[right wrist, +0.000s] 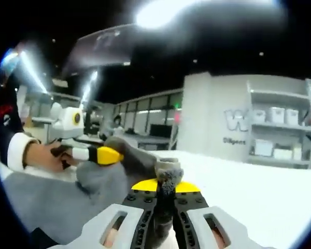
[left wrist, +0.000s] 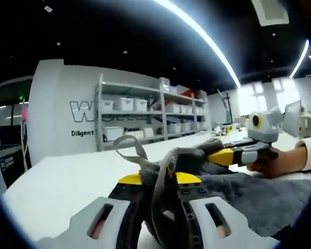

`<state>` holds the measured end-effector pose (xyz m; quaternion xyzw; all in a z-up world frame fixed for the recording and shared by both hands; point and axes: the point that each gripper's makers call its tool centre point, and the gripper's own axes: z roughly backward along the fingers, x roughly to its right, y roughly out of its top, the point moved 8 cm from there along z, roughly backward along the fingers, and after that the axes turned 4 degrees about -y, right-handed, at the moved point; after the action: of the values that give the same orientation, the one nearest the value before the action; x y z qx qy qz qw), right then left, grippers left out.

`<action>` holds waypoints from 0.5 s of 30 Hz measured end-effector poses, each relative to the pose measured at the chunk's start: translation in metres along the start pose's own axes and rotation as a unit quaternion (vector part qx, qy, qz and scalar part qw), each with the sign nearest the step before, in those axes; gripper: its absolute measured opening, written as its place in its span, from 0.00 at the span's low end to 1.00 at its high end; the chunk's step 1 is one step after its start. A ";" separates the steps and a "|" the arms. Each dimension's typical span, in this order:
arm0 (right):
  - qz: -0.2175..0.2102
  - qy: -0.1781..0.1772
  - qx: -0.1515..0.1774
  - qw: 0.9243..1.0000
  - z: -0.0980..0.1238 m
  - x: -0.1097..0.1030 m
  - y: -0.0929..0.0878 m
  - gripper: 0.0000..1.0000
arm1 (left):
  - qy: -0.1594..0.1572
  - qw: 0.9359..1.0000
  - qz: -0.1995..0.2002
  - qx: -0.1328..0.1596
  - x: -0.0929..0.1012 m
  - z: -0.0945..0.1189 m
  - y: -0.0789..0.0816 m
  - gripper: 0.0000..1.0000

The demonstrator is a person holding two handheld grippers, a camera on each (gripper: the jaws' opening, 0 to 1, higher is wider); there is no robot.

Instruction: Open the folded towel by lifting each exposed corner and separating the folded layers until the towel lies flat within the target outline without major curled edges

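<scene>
Left gripper [left wrist: 159, 181] jaws closed on a bunched grey towel [left wrist: 249, 194] edge with its hanging loop, lifted off the white table [left wrist: 67, 181]. Right gripper [right wrist: 165, 189] jaws pinch another towel fold between them. Rest of towel drapes over the table between both grippers.

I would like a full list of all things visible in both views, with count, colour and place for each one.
towel: one, grey, on the white table, edge pinched by both grippers
hanging loop: one, grey, at the lifted towel edge
table: one, white, under the towel
shelving unit: one, grey, by the far wall, holding white bins
ceiling lights: several white strips overhead
left gripper: one, white jaws, yellow and black body, shut on towel
right gripper: one, same colours, shut on towel
hand: one, white cuff, holding the right gripper
</scene>
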<state>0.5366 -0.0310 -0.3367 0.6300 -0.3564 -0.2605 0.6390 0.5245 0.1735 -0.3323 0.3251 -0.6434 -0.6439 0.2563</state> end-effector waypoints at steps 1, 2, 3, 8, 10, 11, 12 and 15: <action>-0.002 -0.001 -0.005 1.000 -0.001 0.001 -0.001 0.02 | 0.004 1.000 -0.006 -0.004 -0.001 0.000 -0.002 0.20; -0.001 -0.002 -0.009 1.000 -0.003 0.001 -0.003 0.02 | 0.005 1.000 -0.007 -0.005 -0.001 0.000 -0.003 0.20; 0.002 -0.003 -0.014 1.000 -0.004 0.002 -0.004 0.02 | 0.004 1.000 -0.007 -0.007 -0.001 0.001 -0.005 0.20; 0.010 -0.006 -0.032 0.999 -0.009 0.002 -0.010 0.02 | 0.032 0.999 -0.024 -0.019 -0.007 0.004 -0.007 0.23; 0.017 -0.015 -0.045 0.999 -0.010 0.004 -0.013 0.02 | 0.042 0.998 -0.032 -0.028 -0.010 0.005 -0.011 0.23; 0.021 -0.020 -0.053 0.998 -0.010 0.006 -0.015 0.02 | 0.043 0.998 -0.032 -0.030 -0.011 0.005 -0.012 0.23; 0.025 -0.025 -0.062 0.997 -0.011 0.007 -0.017 0.02 | 0.045 0.998 -0.032 -0.032 -0.013 0.006 -0.013 0.23; 0.035 -0.027 -0.073 0.996 -0.013 0.007 -0.020 0.03 | 0.050 0.998 -0.010 -0.027 -0.018 0.008 -0.013 0.22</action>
<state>0.5530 -0.0299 -0.3550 0.5615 -0.3749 -0.2805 0.6823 0.5313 0.1926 -0.3440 0.3563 -0.6088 -0.6465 0.2907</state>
